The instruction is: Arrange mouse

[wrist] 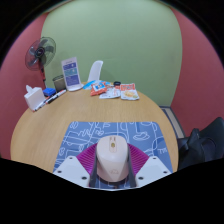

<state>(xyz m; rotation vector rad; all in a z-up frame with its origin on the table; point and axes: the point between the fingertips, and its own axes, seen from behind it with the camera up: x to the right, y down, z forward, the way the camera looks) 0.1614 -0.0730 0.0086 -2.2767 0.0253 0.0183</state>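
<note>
The gripper [112, 168] was closed on the mouse [112, 160], both pink pads touching its sides, above the patterned mouse mat [80, 135] on the round table [60, 112]. In my judgement, it should be lowered level onto the mat before release.

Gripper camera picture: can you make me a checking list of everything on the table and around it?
Surface: round wooden table, bare in the middle.
Job's things: beige mouse on a patterned grey mouse mat, at the near edge.
Clutter: small desk fan, standing card, white box, orange-and-white packets, all at the far edge.
Gripper: gripper with pink pads either side of the mouse; whether they press on it cannot be told.
Cables: nothing seen.
Surroundings: green wall panel between red ones, white chair, dark chair.
</note>
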